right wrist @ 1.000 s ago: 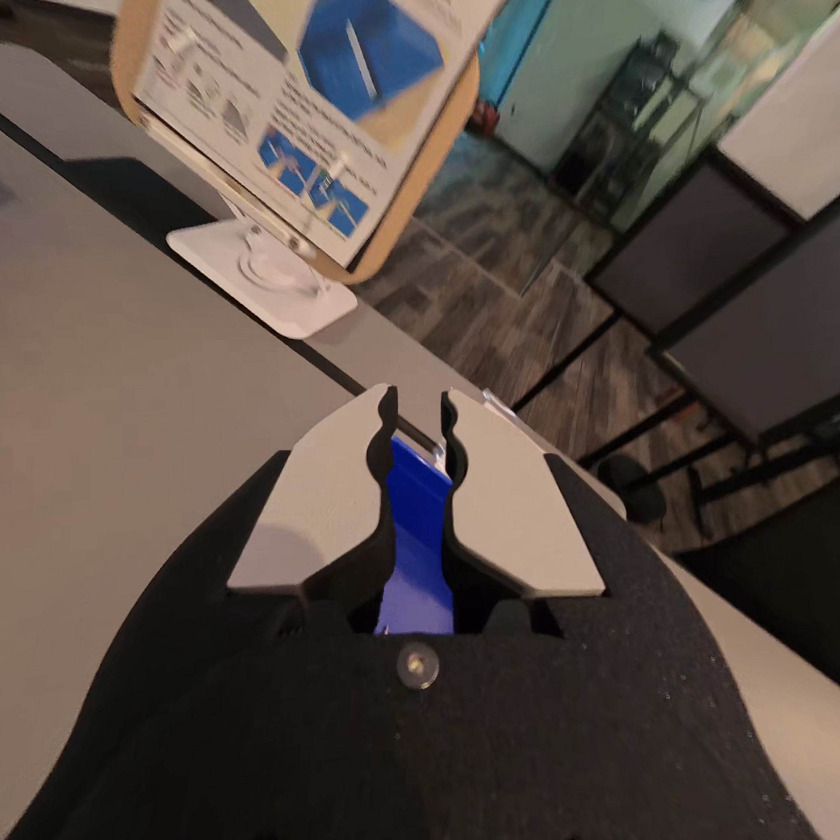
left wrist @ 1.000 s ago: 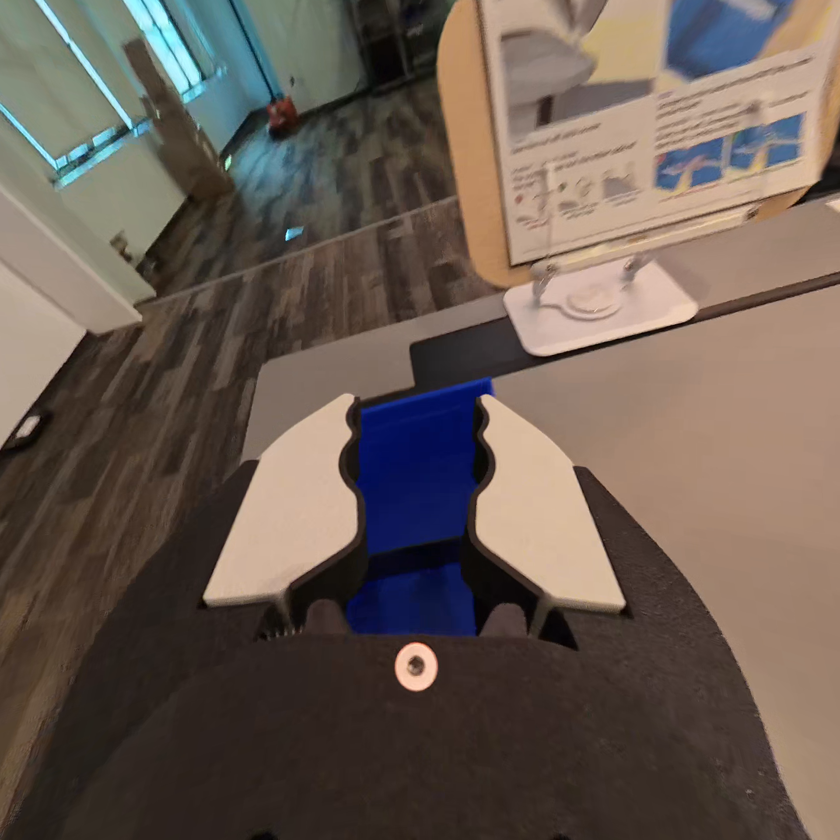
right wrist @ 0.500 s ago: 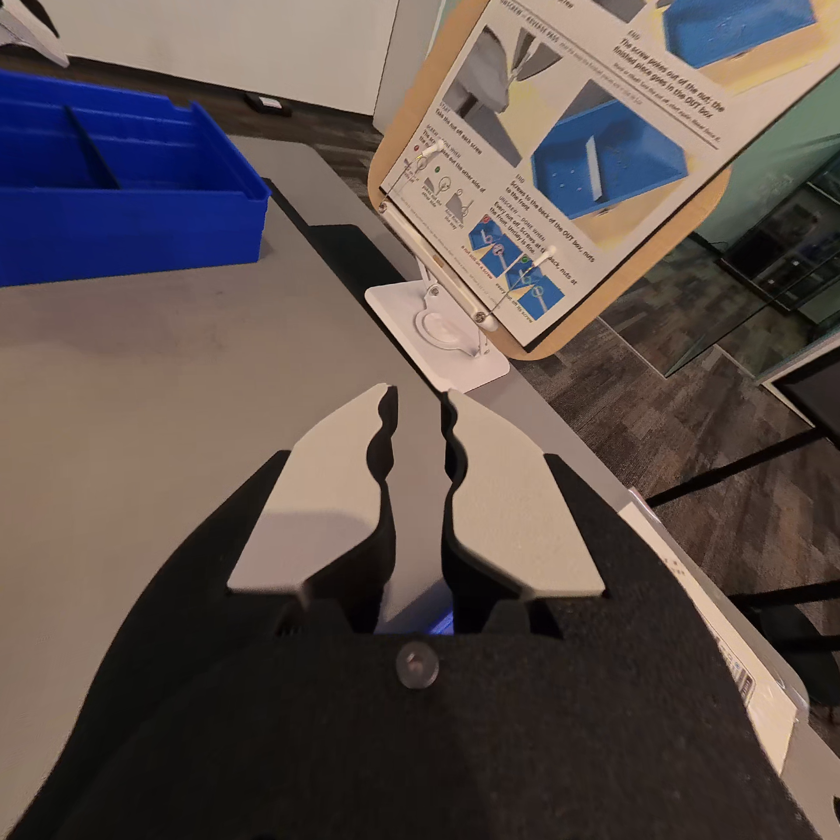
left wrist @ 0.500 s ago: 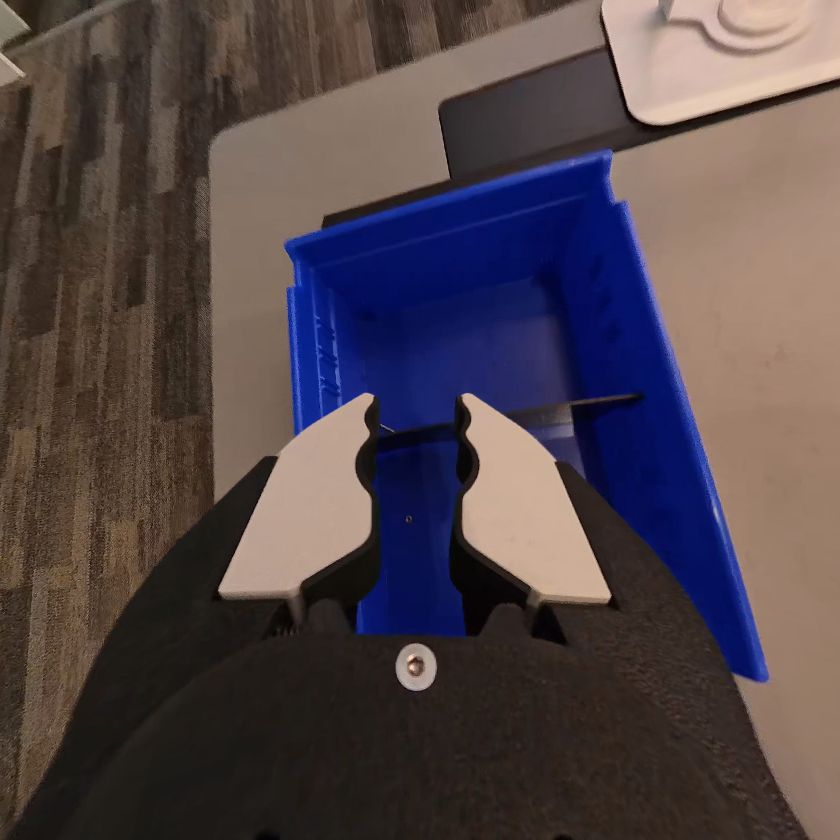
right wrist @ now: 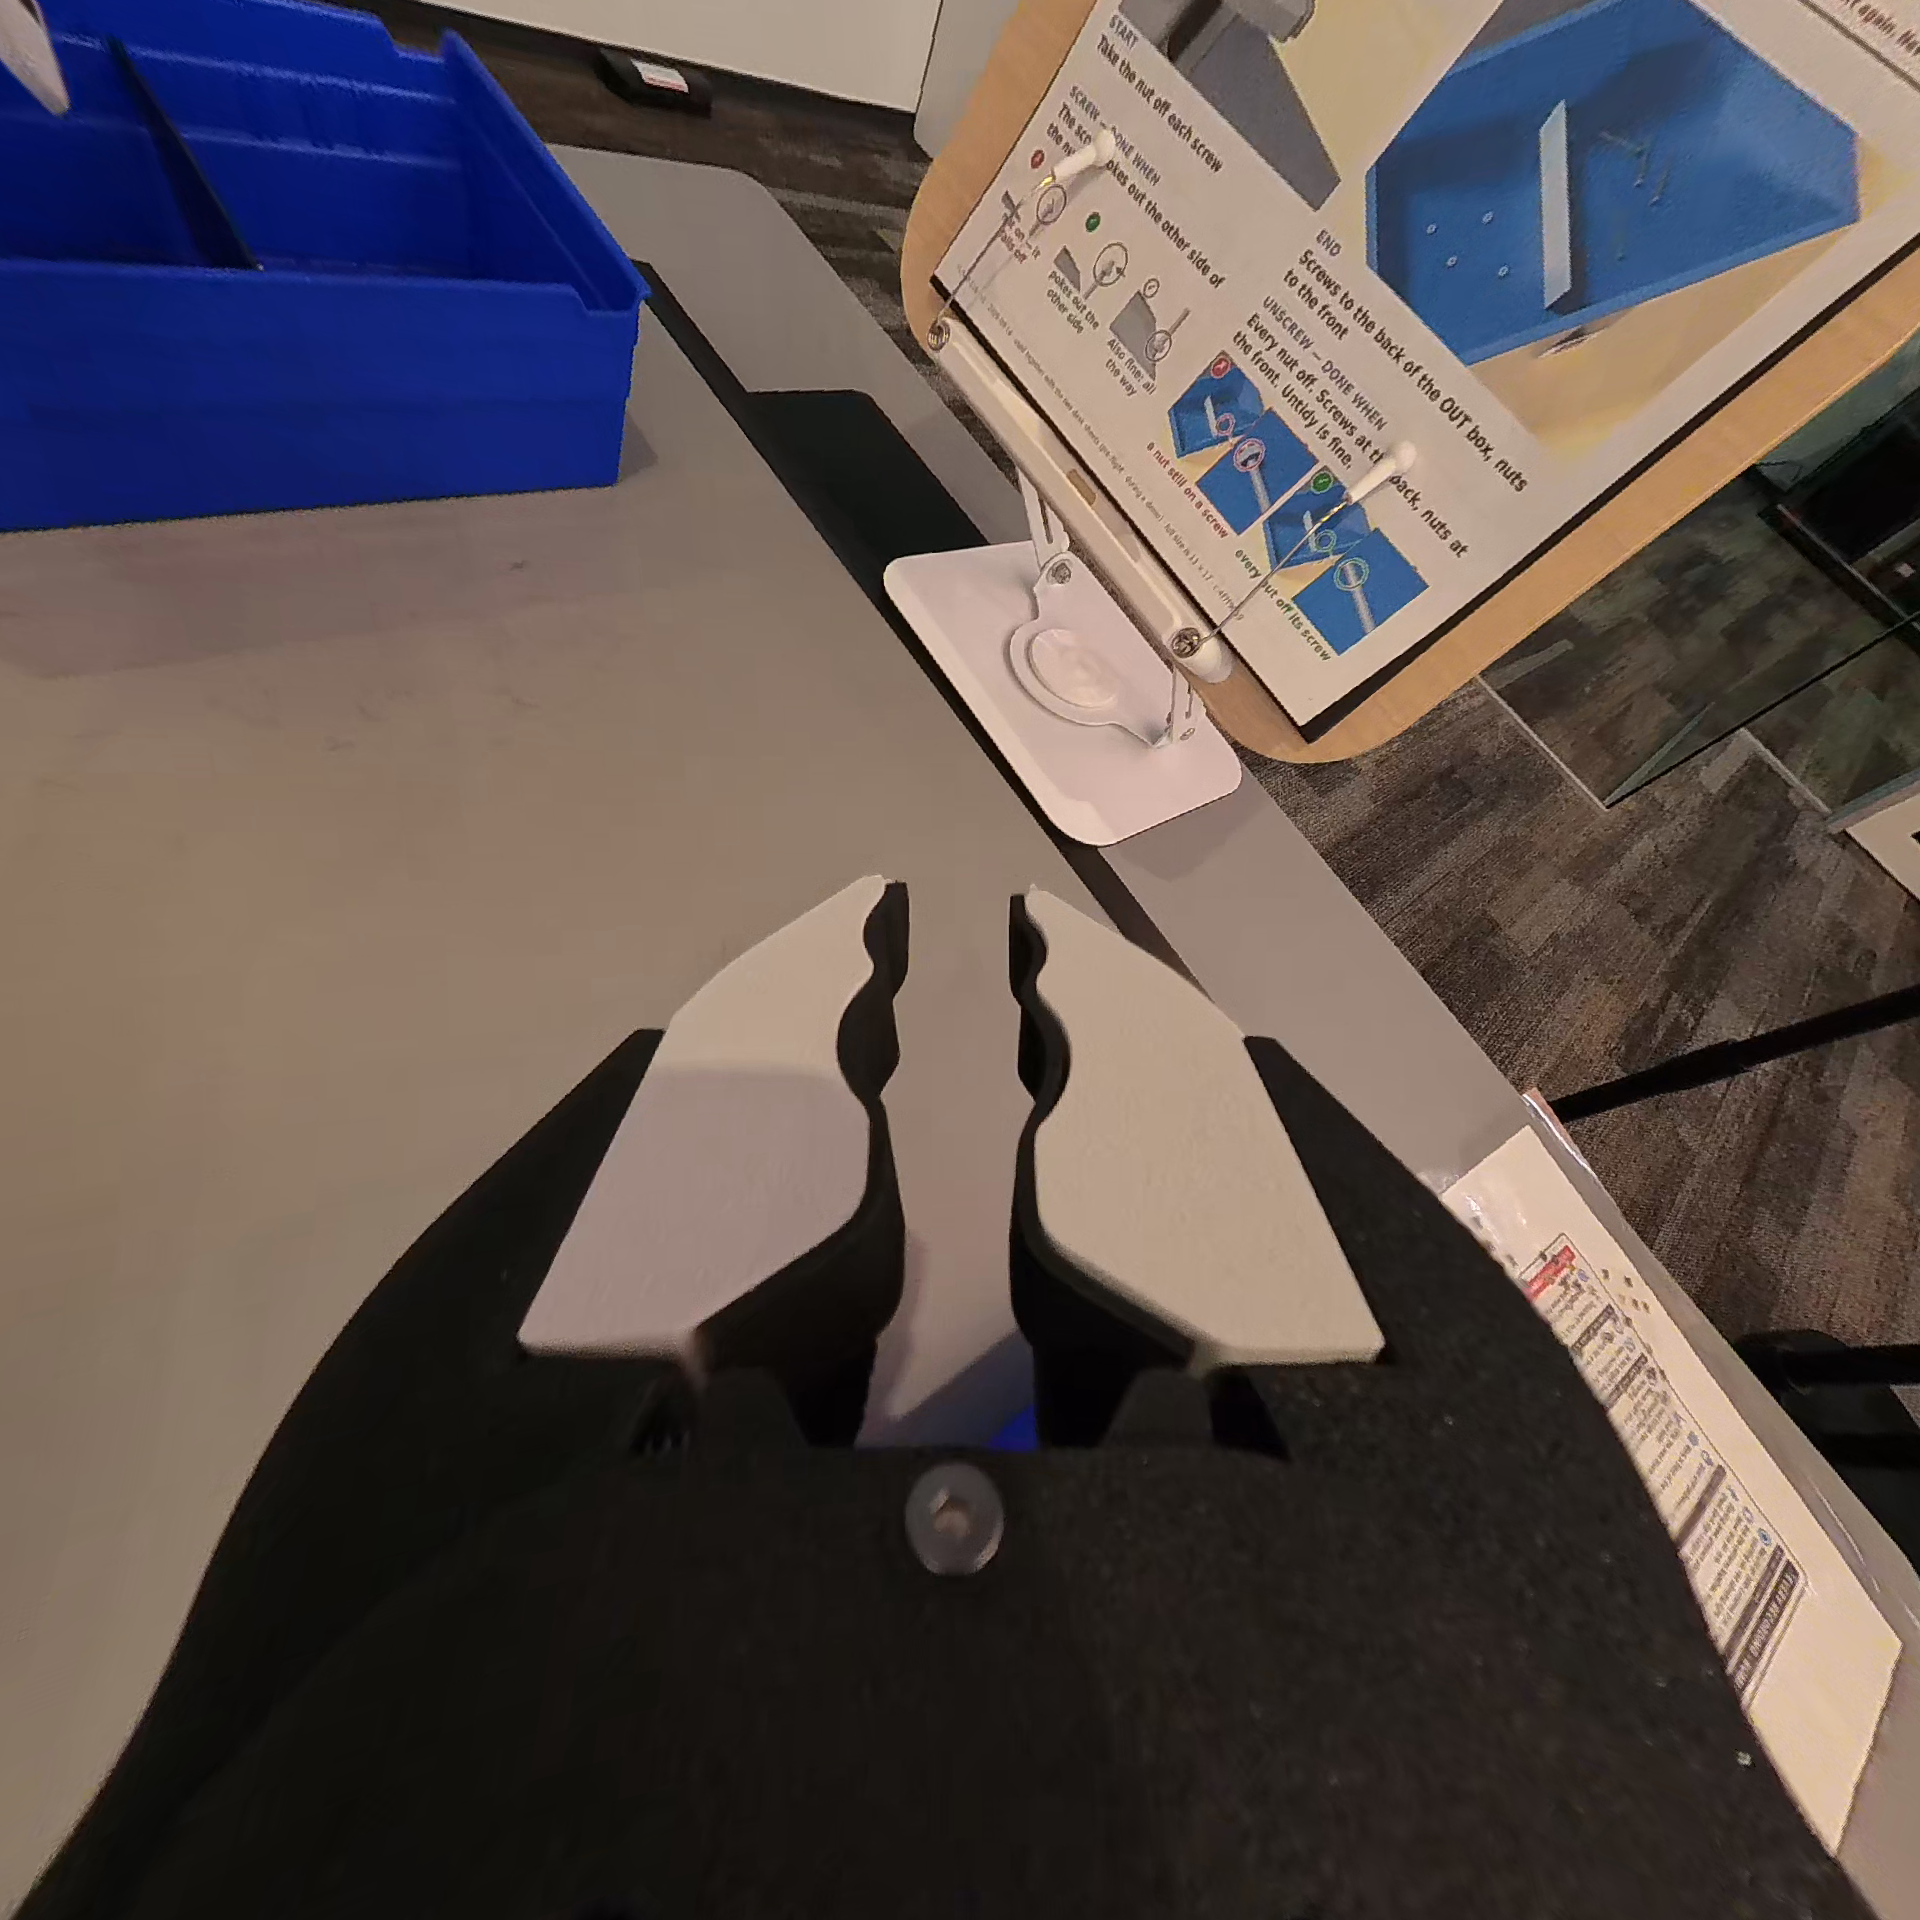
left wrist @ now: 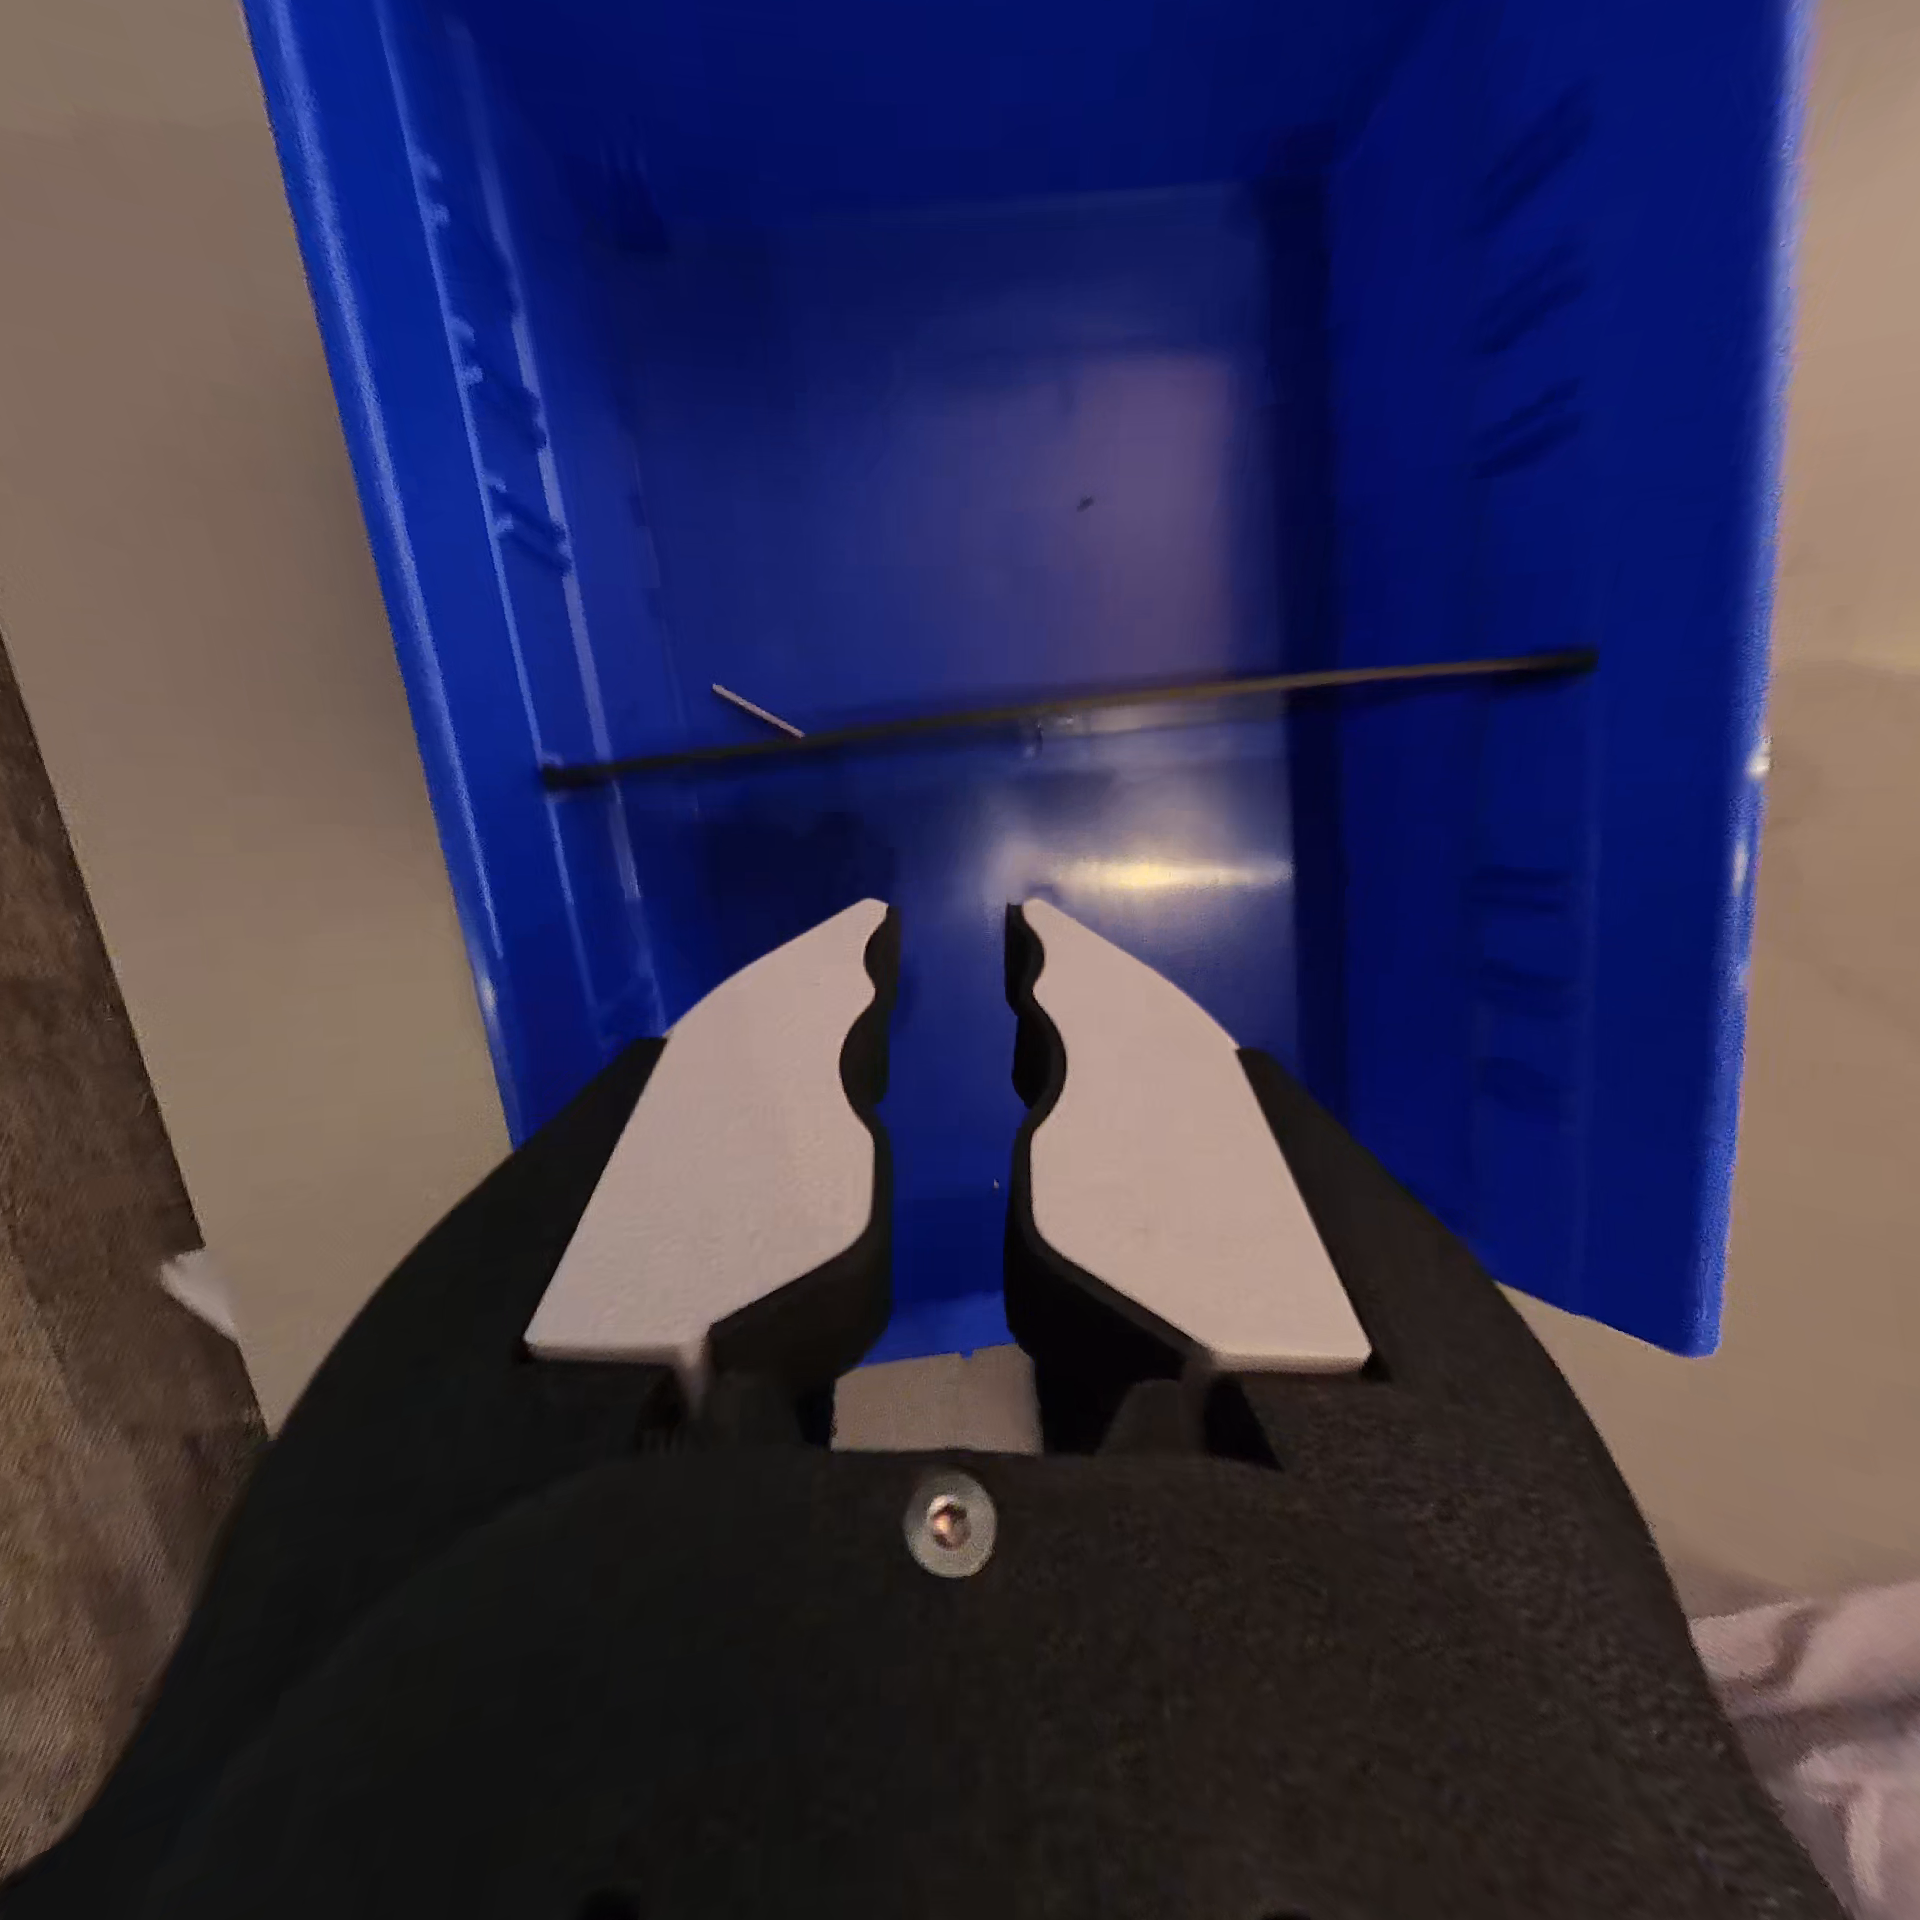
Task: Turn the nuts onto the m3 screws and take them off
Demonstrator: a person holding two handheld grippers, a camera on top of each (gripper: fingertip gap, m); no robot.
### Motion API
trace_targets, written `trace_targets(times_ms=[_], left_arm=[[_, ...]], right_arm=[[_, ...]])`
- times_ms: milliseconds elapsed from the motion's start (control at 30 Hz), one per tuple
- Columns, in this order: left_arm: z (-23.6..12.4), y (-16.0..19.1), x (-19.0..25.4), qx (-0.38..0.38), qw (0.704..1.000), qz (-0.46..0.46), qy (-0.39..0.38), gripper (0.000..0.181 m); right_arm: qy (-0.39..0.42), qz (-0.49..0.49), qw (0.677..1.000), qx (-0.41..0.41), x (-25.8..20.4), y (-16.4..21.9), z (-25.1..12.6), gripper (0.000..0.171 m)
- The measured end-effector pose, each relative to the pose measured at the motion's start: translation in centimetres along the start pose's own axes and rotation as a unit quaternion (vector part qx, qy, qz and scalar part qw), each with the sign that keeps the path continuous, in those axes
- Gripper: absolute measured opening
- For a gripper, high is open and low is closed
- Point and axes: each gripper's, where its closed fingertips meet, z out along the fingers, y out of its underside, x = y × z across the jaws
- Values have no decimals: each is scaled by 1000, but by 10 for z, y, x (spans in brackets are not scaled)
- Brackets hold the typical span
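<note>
The work seems to be at its very start: a search for the parts, nothing picked up yet. The left claw (left wrist: pixel 948 914) points down into the near compartment of a blue bin (left wrist: pixel 1538 727), its jaws a little apart and holding nothing. A thin black divider (left wrist: pixel 1070 712) crosses the bin. Just behind it, near the left wall, lies a small thin metal piece (left wrist: pixel 756 710), perhaps a screw; it is too small to be sure. A tiny dark speck (left wrist: pixel 1084 505) on the far floor may be a nut, but I cannot tell.

The right claw (right wrist: pixel 958 904) hovers over the bare grey table (right wrist: pixel 416 831), tilted downward, jaws also a little apart and empty, well apart from the bin (right wrist: pixel 312 395) at its far left. An instruction board (right wrist: pixel 1455 312) on a white stand (right wrist: pixel 1070 707) is at the table's edge.

Next, I judge, the left claw must pass over the divider, line its tips on the small piece and close gently; such a thin thing slips easily.
</note>
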Motion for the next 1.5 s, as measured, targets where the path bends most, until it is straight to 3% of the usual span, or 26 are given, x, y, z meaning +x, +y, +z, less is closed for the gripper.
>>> trace_targets(times_ms=[300, 767, 1500], left_arm=[[30, 35, -15, -126, 990, -46, -34, 19], [52, 42, -30, -161, 979, -110, -59, 10], [59, 55, -39, -210, 966, -98, -110, 12]], right_arm=[[-3, -1, 1000, -13, 3, 7, 1, 19], [-24, -17, 999, -25, -6, 11, 7, 19], [-45, -41, 997, -45, -19, 14, 12, 19]])
